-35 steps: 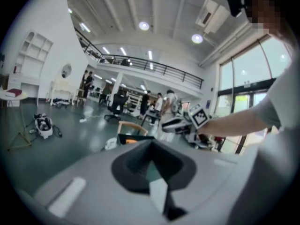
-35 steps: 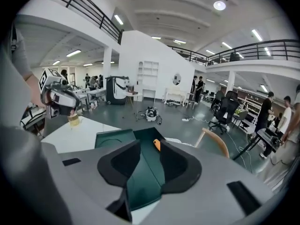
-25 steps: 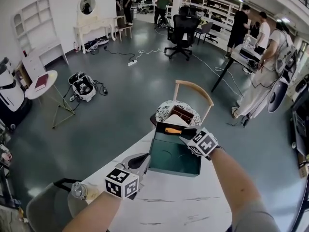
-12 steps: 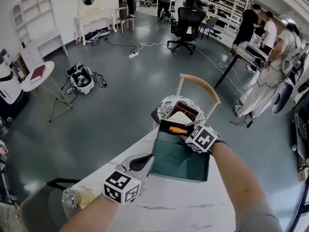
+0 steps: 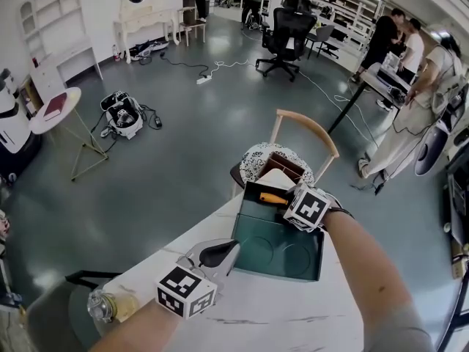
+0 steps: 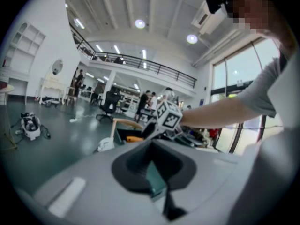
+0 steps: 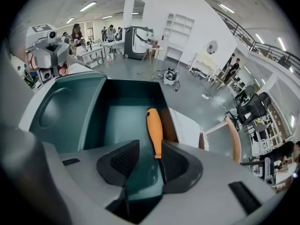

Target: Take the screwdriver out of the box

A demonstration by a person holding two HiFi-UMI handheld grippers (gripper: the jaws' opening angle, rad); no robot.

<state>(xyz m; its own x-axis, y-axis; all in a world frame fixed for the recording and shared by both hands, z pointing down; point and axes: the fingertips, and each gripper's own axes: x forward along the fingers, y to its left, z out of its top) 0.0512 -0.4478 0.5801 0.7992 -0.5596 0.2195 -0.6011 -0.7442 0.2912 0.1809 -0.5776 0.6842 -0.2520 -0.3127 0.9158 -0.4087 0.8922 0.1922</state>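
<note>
A dark green box (image 5: 246, 196) stands open on the white table, its lid (image 5: 278, 255) folded flat toward me. The screwdriver (image 5: 272, 198) lies inside along the far wall, with an orange handle (image 7: 154, 130). My right gripper (image 5: 288, 203) points steeply down into the box (image 7: 119, 123). Its jaws have just been opening, and the thin shaft runs between them close to the right pad (image 7: 176, 161), not squeezed. My left gripper (image 5: 214, 254) hovers at the lid's near left corner, slightly open and holding nothing. It also shows in the right gripper view (image 7: 47, 55).
A wooden chair (image 5: 305, 127) stands just behind the table edge, with a patterned cushion and a brown box (image 5: 278, 169) on its seat. A plastic bottle (image 5: 104, 306) sits at the table's left end. People, desks and office chairs fill the far room.
My right gripper has dipped lower and tilted down into the box over the screwdriver. The left gripper has sunk a little beside the lid.
</note>
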